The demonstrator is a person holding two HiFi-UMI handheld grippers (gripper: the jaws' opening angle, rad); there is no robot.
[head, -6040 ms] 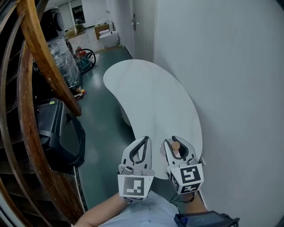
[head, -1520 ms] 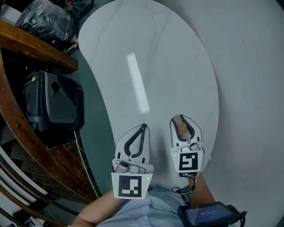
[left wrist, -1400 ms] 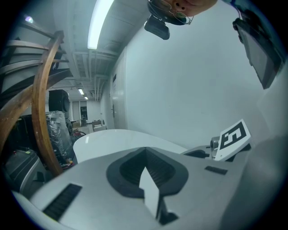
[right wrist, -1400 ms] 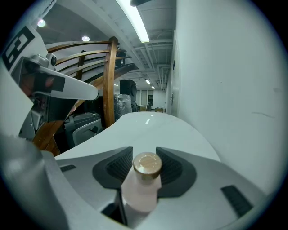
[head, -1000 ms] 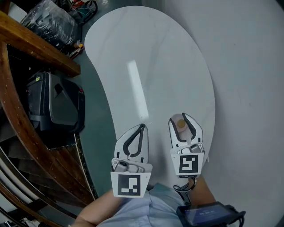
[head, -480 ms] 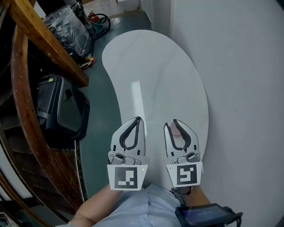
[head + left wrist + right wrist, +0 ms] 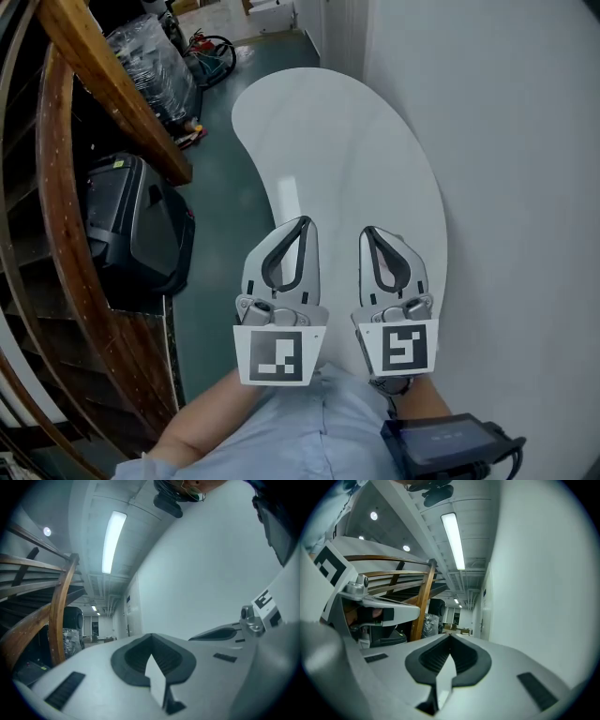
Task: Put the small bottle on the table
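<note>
No small bottle shows in any view; the spot on the white table [image 7: 347,122] where it stood is covered by my right gripper. The right gripper [image 7: 367,231] hangs above the table's near end. Its jaws have just been closing and now meet, with nothing between them. The right gripper view has the same closed tips [image 7: 450,637] pointing level down a corridor. My left gripper [image 7: 302,223] is alongside at the same height, shut and empty, and its tips [image 7: 151,637] also meet in the left gripper view.
A plain wall [image 7: 506,141] runs along the table's right side. A curved wooden handrail [image 7: 103,84] and a black case [image 7: 136,234] on the green floor lie to the left. Wrapped goods [image 7: 159,66] stand further back.
Both grippers have risen off the table. The right jaws, open around the small bottle a second ago, have closed empty, and the bottle has gone from view.
</note>
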